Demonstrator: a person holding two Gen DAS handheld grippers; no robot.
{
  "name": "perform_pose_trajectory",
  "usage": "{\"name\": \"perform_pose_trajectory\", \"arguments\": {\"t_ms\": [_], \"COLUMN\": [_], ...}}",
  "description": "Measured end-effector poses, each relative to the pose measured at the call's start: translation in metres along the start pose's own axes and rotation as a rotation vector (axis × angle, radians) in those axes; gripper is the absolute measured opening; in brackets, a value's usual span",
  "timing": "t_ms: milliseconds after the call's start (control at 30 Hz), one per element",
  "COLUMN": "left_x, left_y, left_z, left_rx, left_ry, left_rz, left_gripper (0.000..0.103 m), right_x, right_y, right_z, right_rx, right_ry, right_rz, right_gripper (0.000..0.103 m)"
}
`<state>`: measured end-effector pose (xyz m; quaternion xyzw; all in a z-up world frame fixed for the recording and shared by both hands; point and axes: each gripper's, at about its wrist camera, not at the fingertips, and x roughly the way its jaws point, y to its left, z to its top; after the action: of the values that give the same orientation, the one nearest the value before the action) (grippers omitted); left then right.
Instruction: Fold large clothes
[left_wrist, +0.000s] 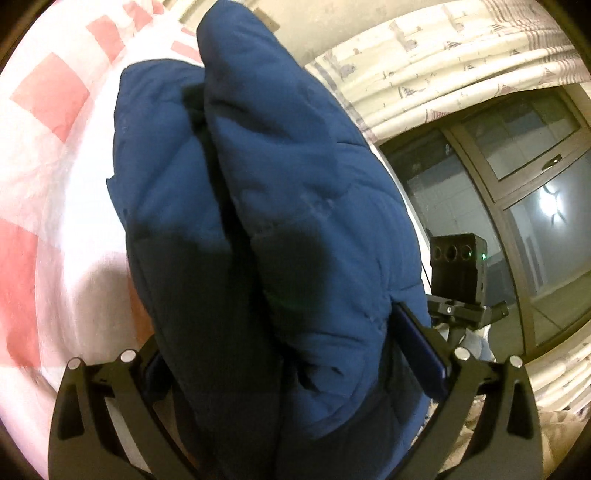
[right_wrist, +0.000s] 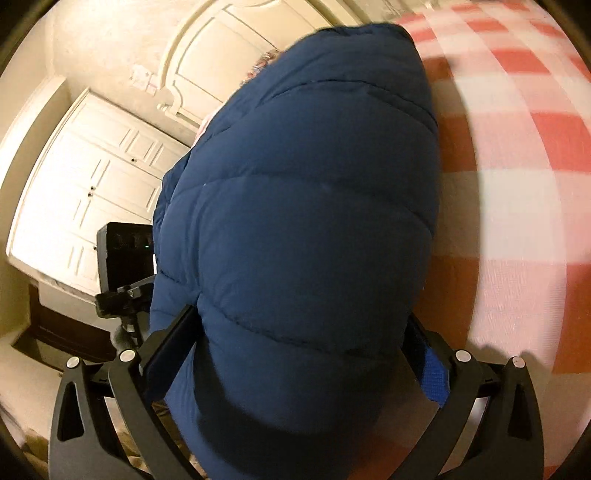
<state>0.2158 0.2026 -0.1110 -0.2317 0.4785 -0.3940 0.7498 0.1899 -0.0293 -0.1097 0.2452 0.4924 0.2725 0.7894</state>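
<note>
A thick navy blue quilted down jacket (left_wrist: 266, 192) fills the middle of the left wrist view, bunched into two puffy folds. My left gripper (left_wrist: 291, 354) is shut on its lower part, the padding bulging between the fingers (left_wrist: 417, 343). In the right wrist view the same jacket (right_wrist: 306, 221) bulges out between the fingers (right_wrist: 166, 347) of my right gripper (right_wrist: 295, 354), which is shut on it. The jacket hangs lifted above a red and white checked bed sheet (right_wrist: 517, 177). The other gripper's camera block shows in each view (left_wrist: 458, 266) (right_wrist: 125, 251).
The checked sheet (left_wrist: 48, 166) lies left of the jacket in the left wrist view. A patterned curtain (left_wrist: 443, 66) and a dark window (left_wrist: 517, 206) stand at the right. A white panelled wardrobe (right_wrist: 92, 184) and white door (right_wrist: 229, 51) stand left in the right wrist view.
</note>
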Motion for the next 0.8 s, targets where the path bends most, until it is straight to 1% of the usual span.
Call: {"name": "perform_pose_trajectory", "arguments": {"t_ms": [33,100,133,167,200,267,367,467,500,533,600,633,700,800], "left_x": [-0.004,-0.009,-0.011,-0.013,-0.015,-0.017,-0.015,-0.007,-0.001,0.003,0.017,0.029,0.050,0.080], "left_y": [-0.005,-0.008,-0.010,-0.013,-0.018,-0.028,-0.051,-0.081,-0.096,-0.105,-0.125,-0.137,-0.153,-0.159], "left_z": [-0.007,-0.016,-0.018,-0.022,-0.026,-0.031,-0.037,-0.031,-0.023,-0.016,0.008,0.026,0.062,0.109], "left_rx": [0.008,0.011,0.014,0.021,0.026,0.037,0.046,0.084,0.107,0.125,0.164,0.186,0.206,0.205], "left_ry": [-0.016,-0.062,-0.079,-0.104,-0.132,-0.162,-0.185,-0.206,-0.214,-0.221,-0.226,-0.228,-0.232,-0.221], "left_rz": [0.009,0.014,0.019,0.033,0.048,0.081,0.117,0.144,0.156,0.160,0.172,0.182,0.180,0.167], "left_gripper": [0.097,0.084,0.081,0.075,0.071,0.067,0.062,0.060,0.060,0.060,0.060,0.060,0.060,0.060], "right_x": [-0.001,-0.004,-0.007,-0.009,-0.013,-0.020,-0.040,-0.069,-0.073,-0.085,-0.099,-0.107,-0.125,-0.141], "right_y": [0.001,0.006,0.009,0.010,0.012,0.018,0.024,0.016,0.015,0.006,-0.004,-0.010,-0.029,-0.061], "right_z": [-0.002,-0.003,-0.005,-0.005,-0.007,-0.009,-0.013,-0.011,-0.006,0.001,0.014,0.025,0.054,0.098], "right_rx": [-0.018,-0.059,-0.082,-0.110,-0.142,-0.201,-0.285,-0.329,-0.331,-0.330,-0.328,-0.328,-0.314,-0.271], "right_ry": [-0.014,-0.039,-0.051,-0.065,-0.082,-0.113,-0.174,-0.247,-0.262,-0.286,-0.332,-0.353,-0.401,-0.441], "right_rz": [-0.005,-0.022,-0.032,-0.042,-0.055,-0.074,-0.084,-0.068,-0.064,-0.057,-0.057,-0.061,-0.061,-0.066], "right_gripper": [0.099,0.097,0.094,0.091,0.090,0.085,0.082,0.080,0.080,0.080,0.079,0.079,0.079,0.079]}}
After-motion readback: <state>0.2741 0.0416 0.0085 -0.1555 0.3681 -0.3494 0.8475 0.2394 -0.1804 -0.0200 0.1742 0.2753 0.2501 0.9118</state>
